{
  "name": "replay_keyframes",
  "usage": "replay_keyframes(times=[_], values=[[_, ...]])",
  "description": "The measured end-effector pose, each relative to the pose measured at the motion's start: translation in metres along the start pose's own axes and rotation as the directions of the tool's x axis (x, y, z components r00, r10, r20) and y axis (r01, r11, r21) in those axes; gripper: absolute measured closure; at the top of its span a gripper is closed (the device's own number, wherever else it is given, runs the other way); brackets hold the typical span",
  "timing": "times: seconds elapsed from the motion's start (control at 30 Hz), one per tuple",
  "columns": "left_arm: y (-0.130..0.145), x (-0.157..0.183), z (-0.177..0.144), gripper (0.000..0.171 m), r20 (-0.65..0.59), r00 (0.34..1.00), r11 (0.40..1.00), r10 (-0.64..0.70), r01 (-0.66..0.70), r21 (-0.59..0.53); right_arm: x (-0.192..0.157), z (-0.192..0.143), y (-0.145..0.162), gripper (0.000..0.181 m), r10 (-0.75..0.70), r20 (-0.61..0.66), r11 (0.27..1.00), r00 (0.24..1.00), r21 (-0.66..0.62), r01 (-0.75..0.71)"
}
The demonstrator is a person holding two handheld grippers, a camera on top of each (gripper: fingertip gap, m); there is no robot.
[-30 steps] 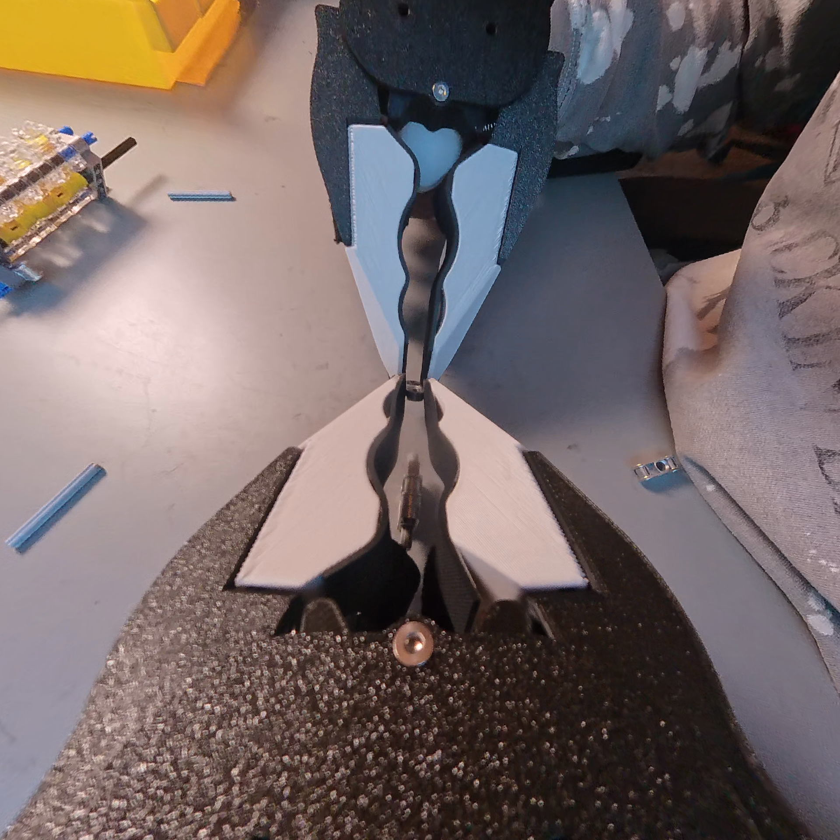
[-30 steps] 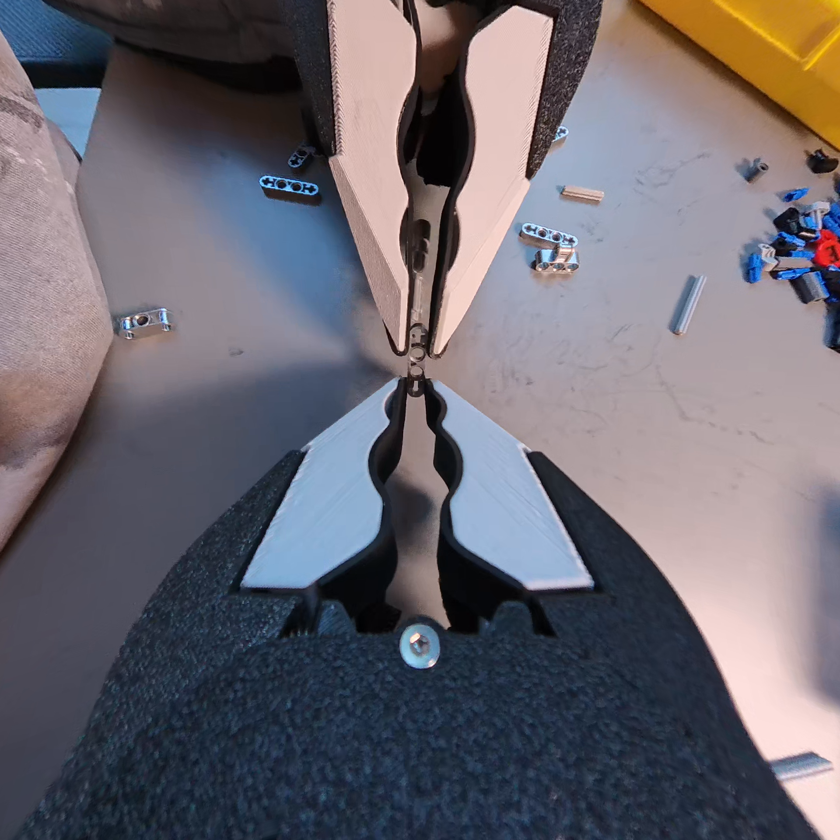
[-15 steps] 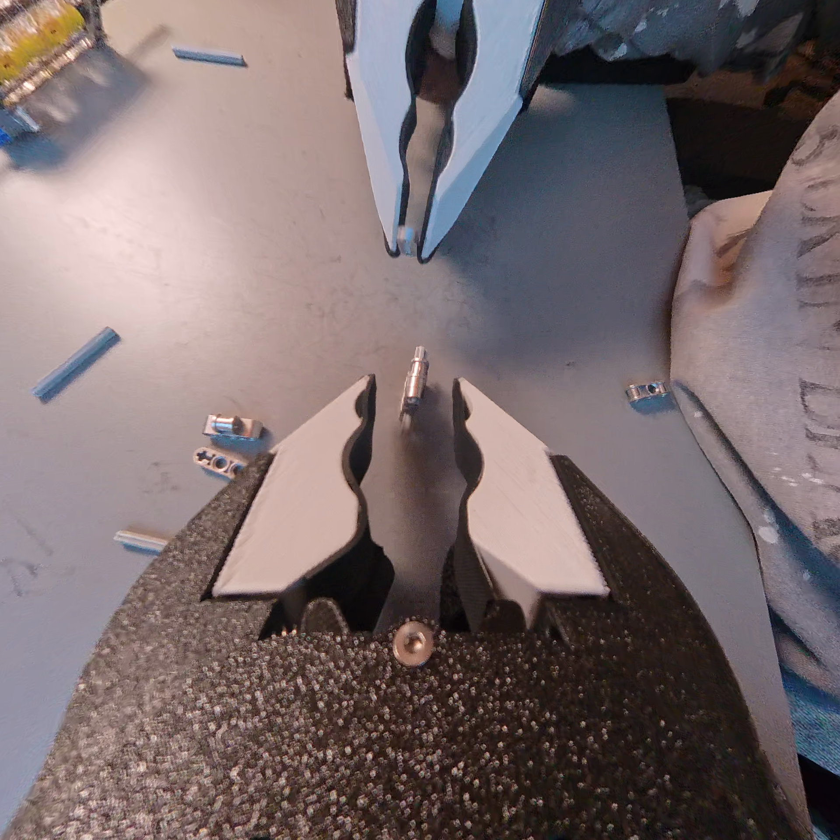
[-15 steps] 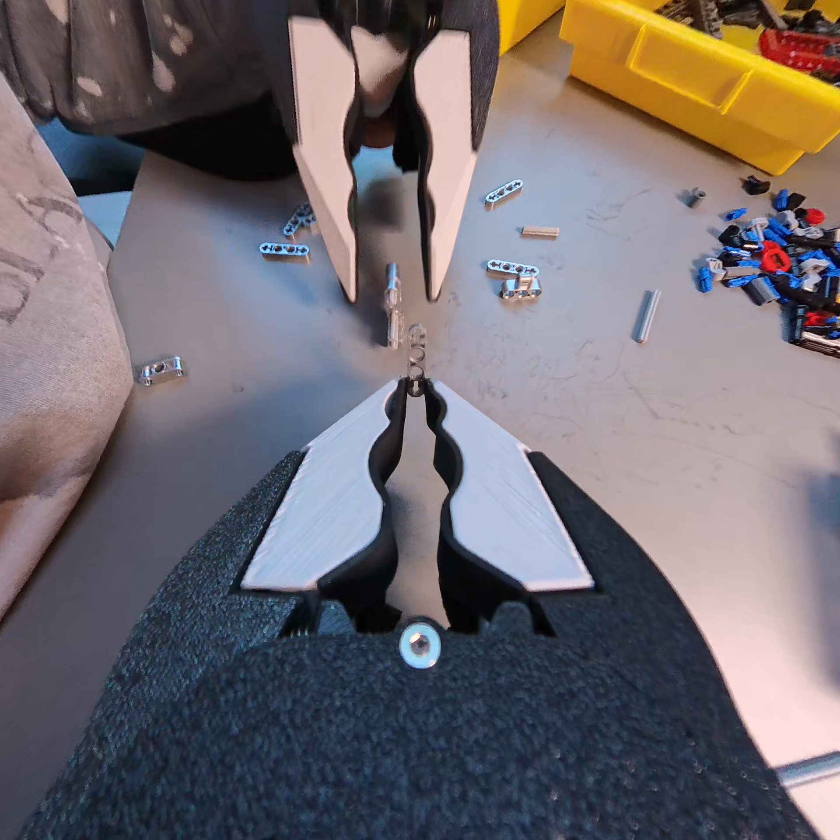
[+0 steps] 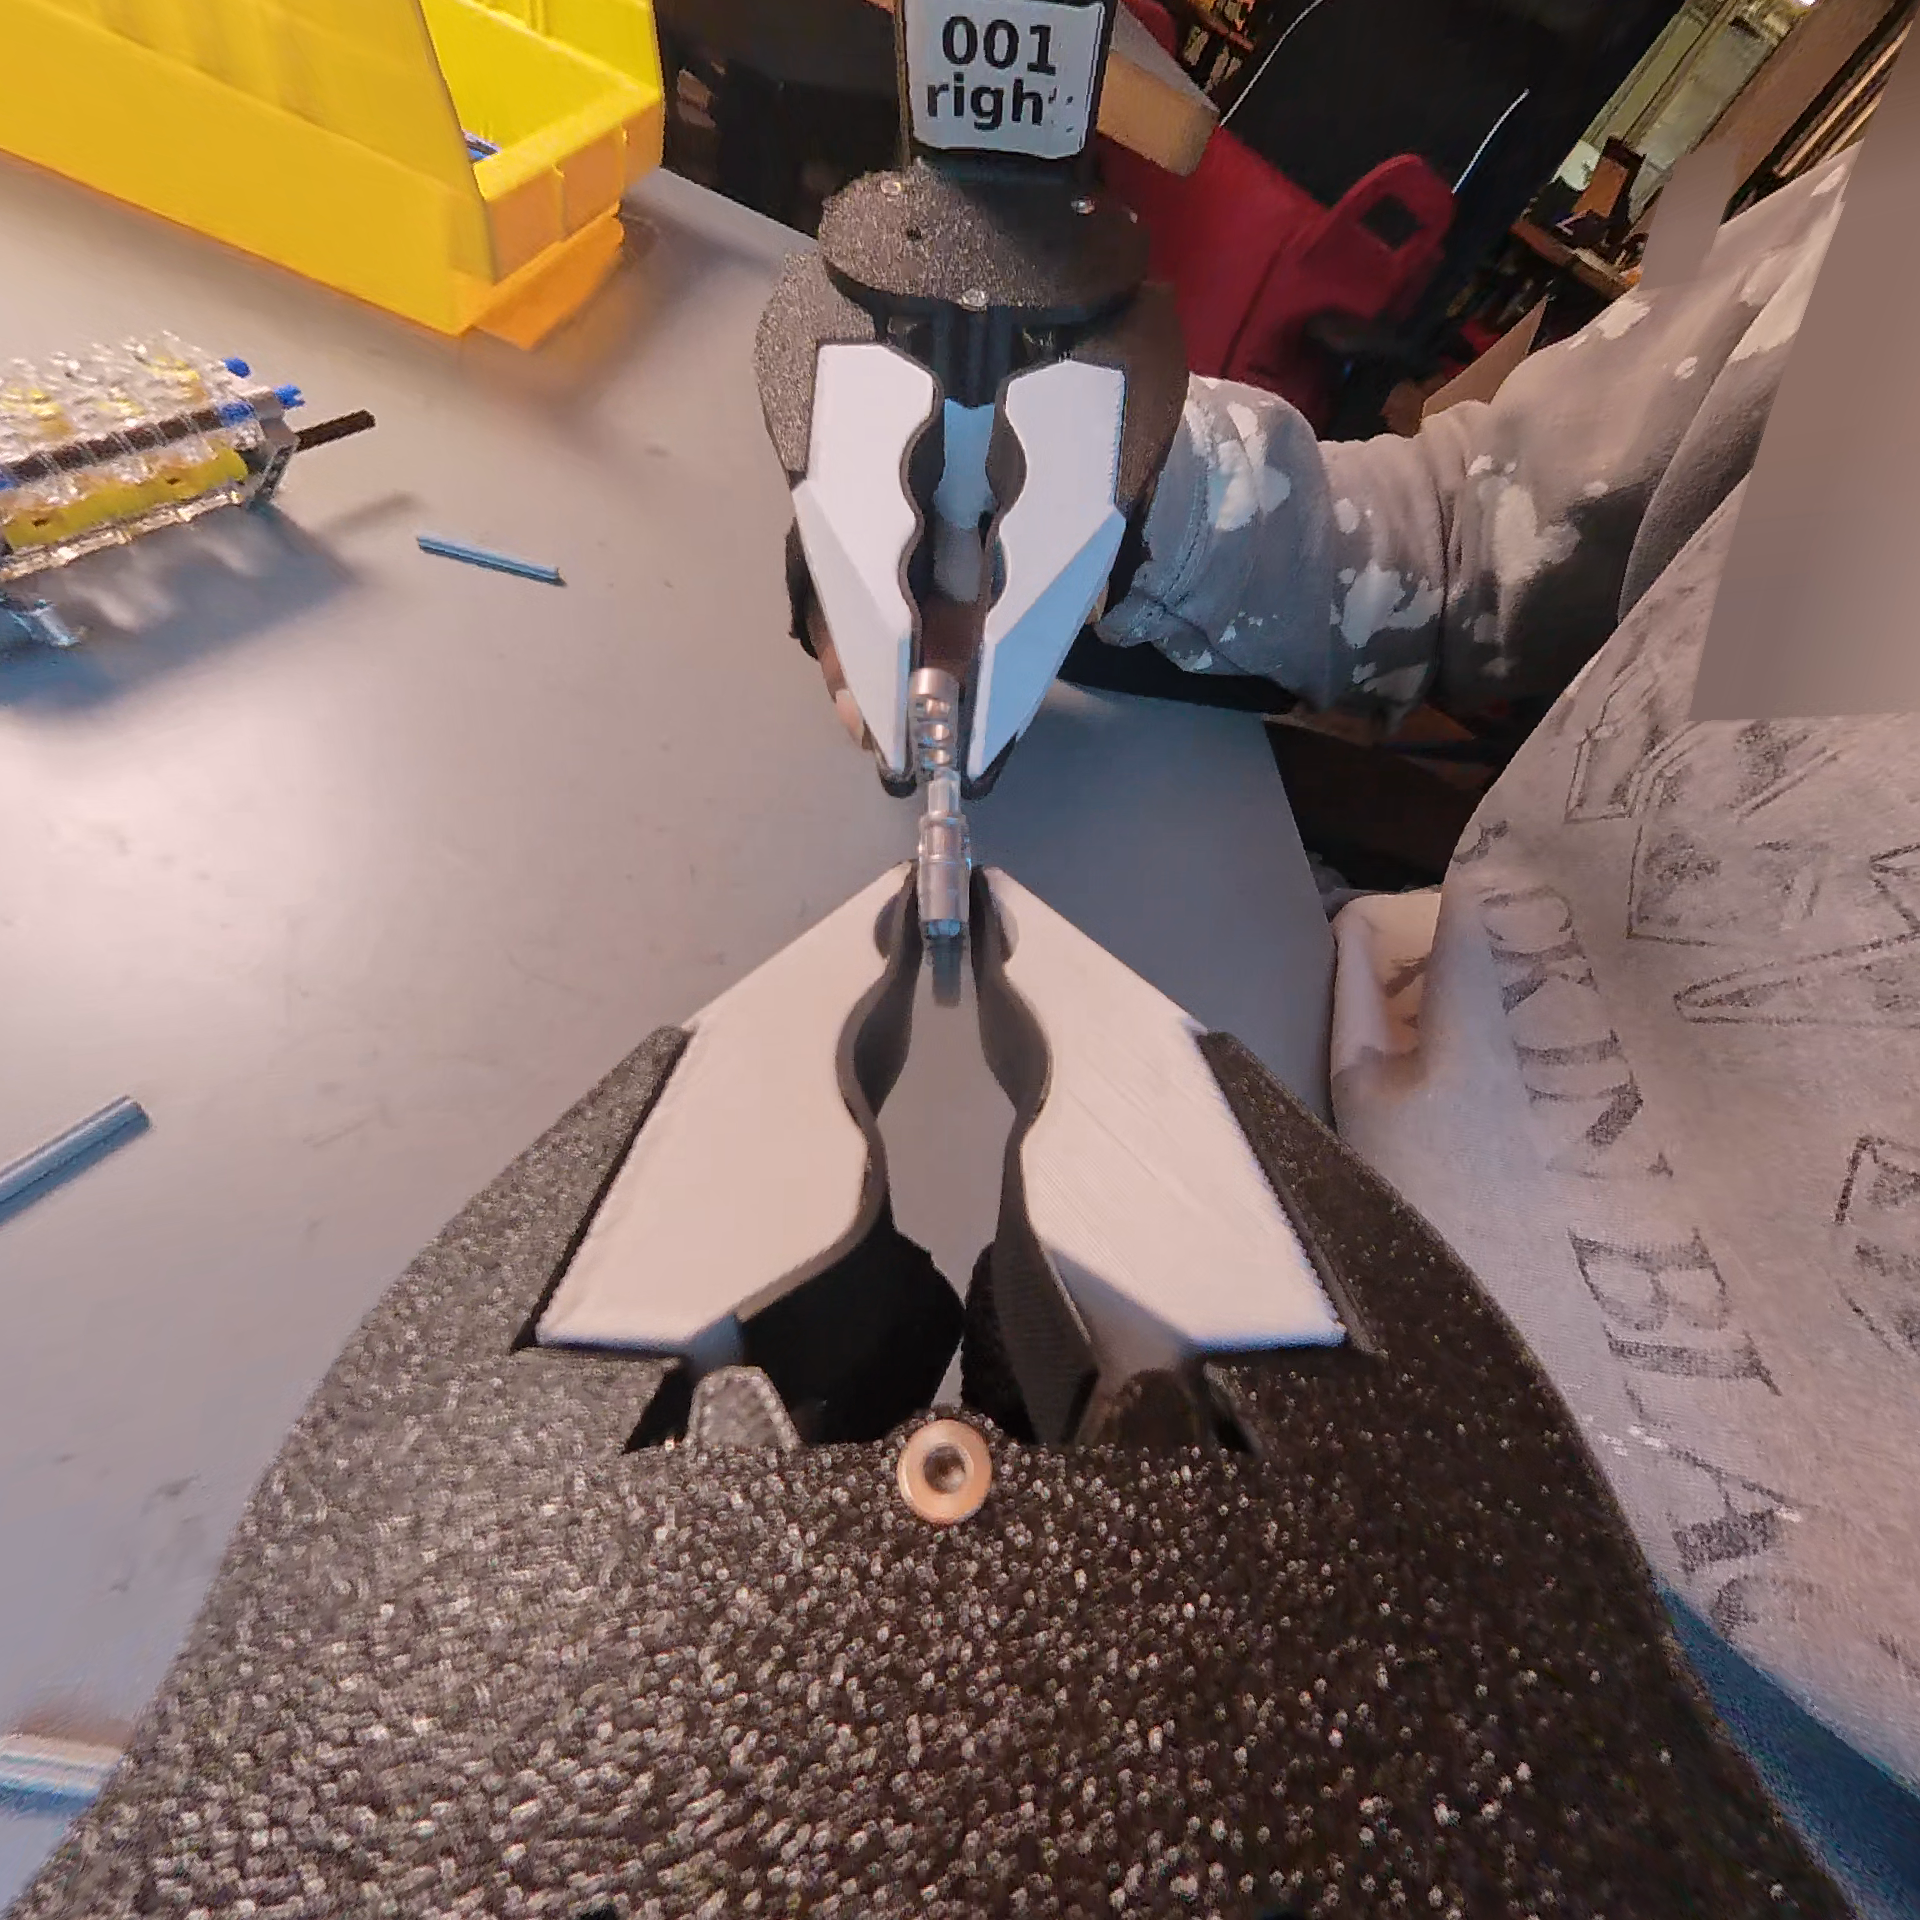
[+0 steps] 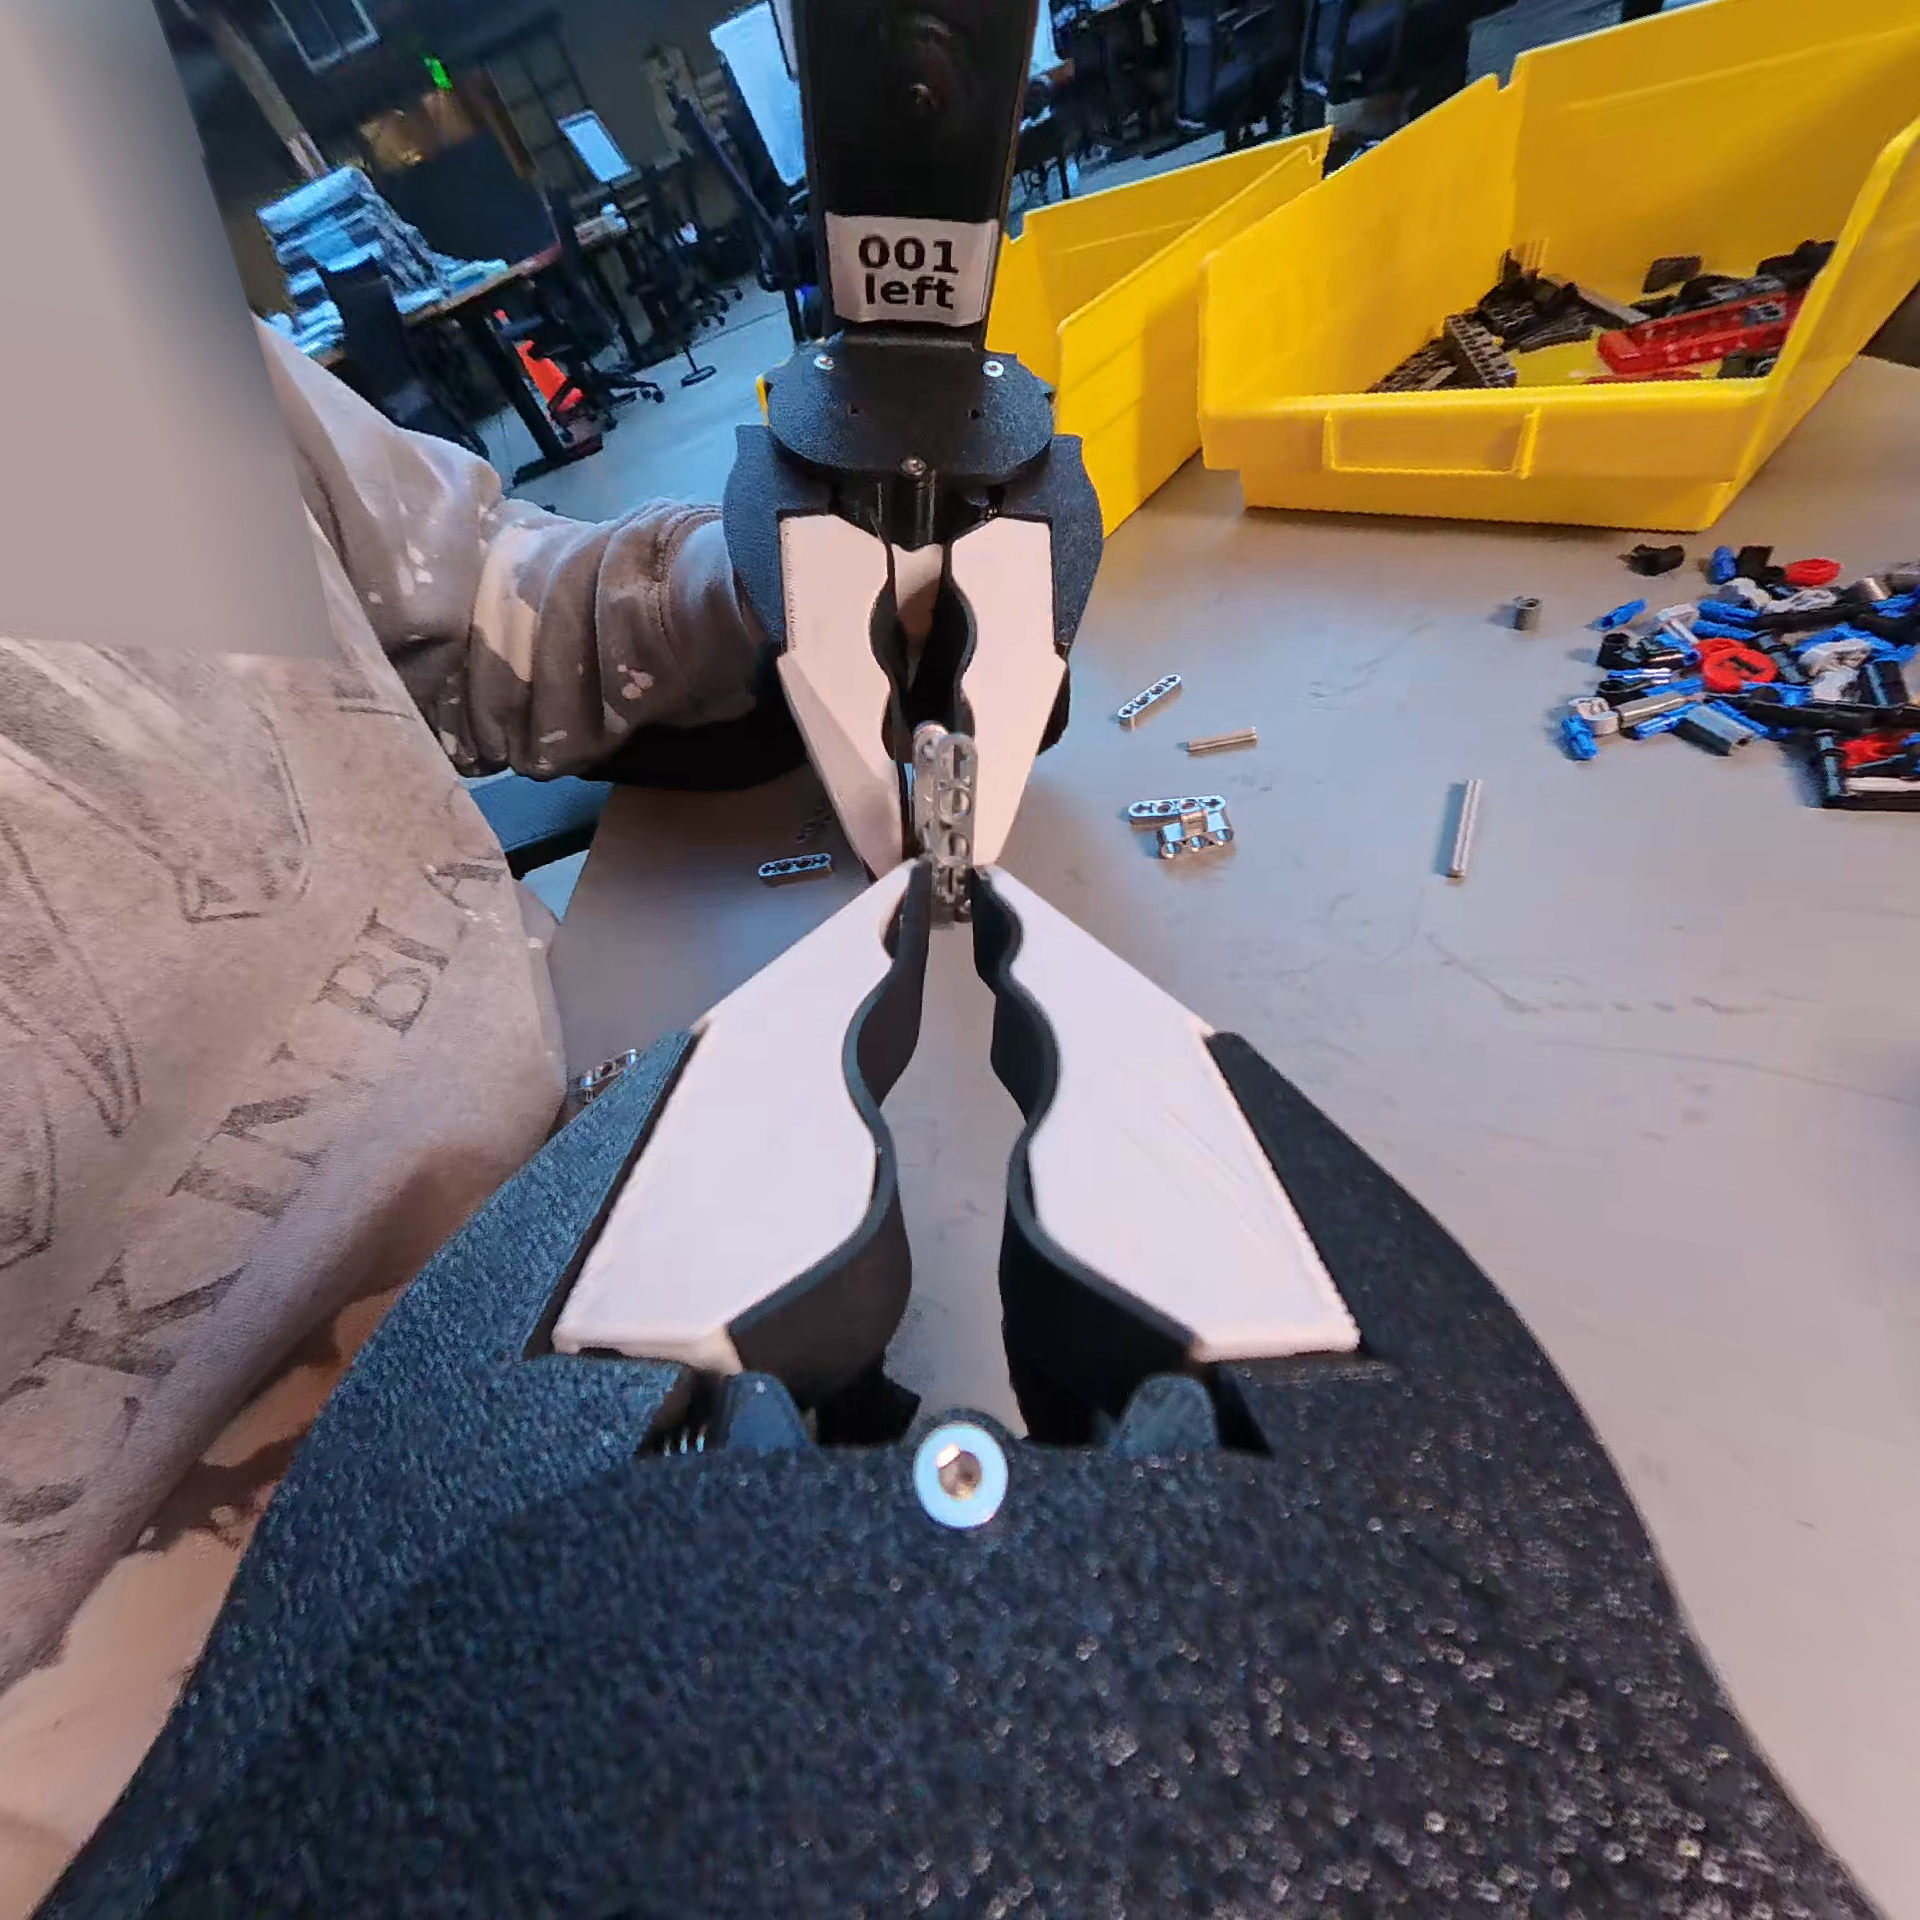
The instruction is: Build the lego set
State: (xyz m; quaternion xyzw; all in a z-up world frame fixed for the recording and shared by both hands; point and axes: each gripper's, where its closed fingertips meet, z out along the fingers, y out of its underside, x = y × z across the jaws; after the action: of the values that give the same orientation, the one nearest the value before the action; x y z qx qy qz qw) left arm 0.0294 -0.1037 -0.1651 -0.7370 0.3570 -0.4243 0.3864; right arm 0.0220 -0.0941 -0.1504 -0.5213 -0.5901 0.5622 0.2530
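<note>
Up close in the left wrist view, the left gripper [image 5: 943, 902] has its two white fingers pinched tight on a small shiny grey pin with ridges [image 5: 942, 868]. The pin sticks out past the fingertips. Its far end goes up to a thin grey beam with round holes [image 5: 933, 719]. That beam is squeezed between the white fingers of the right gripper [image 5: 935, 774], which points back at the camera. The two grippers meet tip to tip above the grey table [image 5: 364, 831]. A spotted grey sleeve [image 5: 1330, 540] is behind the right gripper. On the left side of the table sits a clear and yellow block model [image 5: 125, 468]. A thin blue rod [image 5: 488, 558] lies near it. A yellow plastic bin [image 5: 312, 135] stands at the back.

Now the right wrist view. The right gripper [image 6: 948, 896] is clamped on the bottom end of the beam [image 6: 943, 800], which stands almost straight up. The left gripper [image 6: 930, 847] faces the camera, just behind the beam. Its fingers are close together, but the pin cannot be seen from here. On the table to the right lie two flat grey beams stacked together [image 6: 1184, 821], a short grey rod [image 6: 1463, 828], and a heap of blue, black and red small parts [image 6: 1756, 686]. A big yellow bin with dark and red parts in it [image 6: 1507, 436] stands at the back.
</note>
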Motion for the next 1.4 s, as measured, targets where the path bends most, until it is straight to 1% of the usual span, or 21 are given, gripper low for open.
replay_keyframes(times=[0.13, 0.17, 0.2, 0.33, 0.47, 0.57, 0.67, 0.73, 0.8, 0.83, 0.87, 0.93, 1.07, 1.1, 1.27, 1.33, 1.4], values=[[-0.005, 0.001, -0.001, 0.166, -0.012, 1.0, 0.999, -0.028, 0.028, 0.031, -0.005, 0.0, -0.005, 0.176, 0.037, 0.044, 0.999, 0.998, 0.035, -0.038], [-0.007, 0.001, -0.002, 0.166, -0.017, 0.999, 0.998, -0.039, 0.039, 0.042, -0.003, 0.0, -0.005, 0.176, 0.036, 0.037, 0.999, 0.999, 0.035, -0.038], [-0.011, 0.002, -0.003, 0.167, -0.03, 0.998, 0.996, -0.058, 0.06, 0.068, -0.003, 0.001, -0.004, 0.176, 0.042, 0.036, 0.998, 0.998, 0.035, -0.043], [-0.018, 0.001, -0.006, 0.166, -0.05, 0.994, 0.986, -0.098, 0.104, 0.129, -0.002, 0.001, -0.012, 0.176, 0.083, 0.054, 0.991, 0.995, 0.1, -0.088], [-0.011, 0.003, -0.003, 0.166, -0.054, 0.995, 0.992, -0.083, 0.088, 0.086, -0.006, 0.007, -0.01, 0.177, 0.069, 0.076, 0.995, 0.995, 0.068, -0.074], [-0.007, 0.002, -0.004, 0.166, -0.047, 0.996, 0.995, -0.077, 0.08, 0.063, -0.003, 0.009, -0.007, 0.176, 0.056, 0.06, 0.997, 0.997, 0.043, -0.059], [0.003, -0.002, -0.002, 0.166, -0.004, 0.999, 0.999, -0.045, 0.045, 0.005, 0.002, 0.005, -0.004, 0.176, 0.059, 0.034, 0.998, 0.998, 0.028, -0.059], [0.011, -0.008, -0.001, 0.166, 0.036, 0.999, 0.999, -0.029, 0.03, -0.034, 0.008, 0.006, 0.008, 0.176, 0.026, -0.009, 0.998, 1.0, -0.054, -0.027], [0.021, -0.017, -0.002, 0.166, 0.092, 0.996, 0.996, -0.004, 0.013, -0.092, 0.014, 0.01, 0.032, 0.176, -0.022, -0.055, 0.977, 0.998, -0.213, 0.01], [0.024, -0.02, -0.003, 0.166, 0.105, 0.994, 0.995, -0.005, 0.016, -0.103, 0.018, 0.011, 0.047, 0.176, -0.063, -0.086, 0.951, 0.994, -0.308, 0.034], [0.026, -0.022, -0.004, 0.166, 0.116, 0.993, 0.993, -0.009, 0.023, -0.114, 0.022, 0.01, 0.063, 0.177, -0.117, -0.099, 0.909, 0.988, -0.412, 0.066], [0.03, -0.03, -0.008, 0.166, 0.156, 0.988, 0.991, 0.005, 0.016, -0.136, 0.029, 0.009, 0.083, 0.176, -0.225, -0.115, 0.821, 0.968, -0.557, 0.125], [0.03, -0.03, -0.012, 0.166, 0.162, 0.987, 0.991, -0.003, 0.024, -0.128, 0.031, 0.013, 0.083, 0.176, -0.305, -0.106, 0.762, 0.947, -0.623, 0.175], [0.031, -0.029, -0.012, 0.166, 0.157, 0.988, 0.992, -0.008, 0.028, -0.124, 0.03, 0.015, 0.082, 0.176, -0.313, -0.101, 0.76, 0.944, -0.623, 0.185], [0.029, -0.025, -0.012, 0.166, 0.132, 0.99, 0.995, -0.046, 0.057, -0.08, 0.029, 0.02, 0.082, 0.173, -0.316, -0.107, 0.771, 0.943, -0.608, 0.19], [0.022, -0.023, -0.015, 0.166, 0.108, 0.99, 0.995, -0.086, 0.09, -0.032, 0.03, 0.021, 0.078, 0.168, -0.33, -0.116, 0.783, 0.937, -0.588, 0.203], [0.012, -0.021, -0.019, 0.166, 0.064, 0.984, 0.986, -0.164, 0.161, 0.049, 0.03, 0.021, 0.063, 0.16, -0.379, -0.14, 0.807, 0.915, -0.533, 0.253]])
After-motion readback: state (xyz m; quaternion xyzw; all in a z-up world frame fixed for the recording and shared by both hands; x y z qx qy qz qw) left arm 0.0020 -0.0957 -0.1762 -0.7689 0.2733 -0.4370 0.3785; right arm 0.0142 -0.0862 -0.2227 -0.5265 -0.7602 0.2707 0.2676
